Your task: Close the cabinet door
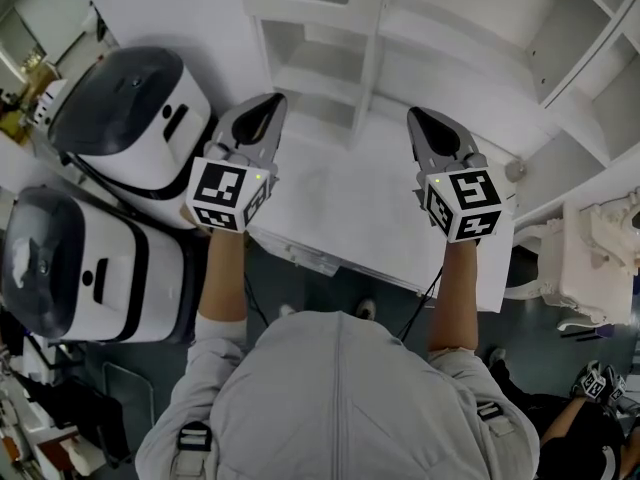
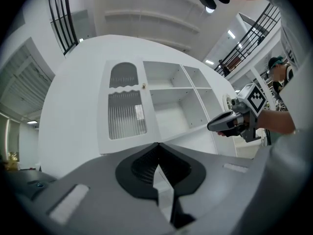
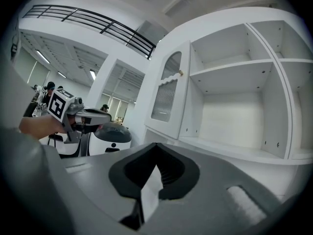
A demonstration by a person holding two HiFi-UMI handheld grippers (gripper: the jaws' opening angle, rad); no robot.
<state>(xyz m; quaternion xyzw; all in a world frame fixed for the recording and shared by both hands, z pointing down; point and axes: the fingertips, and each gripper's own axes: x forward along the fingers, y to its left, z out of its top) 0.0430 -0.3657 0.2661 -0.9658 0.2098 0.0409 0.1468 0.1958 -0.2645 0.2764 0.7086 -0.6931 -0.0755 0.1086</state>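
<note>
A white cabinet (image 1: pixel 330 58) with bare open shelves stands in front of me. Its left door (image 2: pixel 124 106), with ribbed glass and a small knob (image 2: pixel 144 86), lies flat against the frame; the same door (image 3: pixel 166 94) shows in the right gripper view. At the right, a white door leaf (image 1: pixel 590 168) stands swung outward, with a round knob (image 1: pixel 516 170) near its edge. My left gripper (image 1: pixel 268 103) is shut and holds nothing, level before the shelves. My right gripper (image 1: pixel 418 118) is also shut and bare, a little left of that knob. Neither gripper touches the cabinet.
Two white-and-black machines (image 1: pixel 130 118) (image 1: pixel 70 268) stand close on the left. The cabinet's white ledge (image 1: pixel 350 208) juts out below both grippers. A white moulded object (image 1: pixel 600 258) sits at the right, and another person's gripper (image 1: pixel 600 383) shows at the lower right.
</note>
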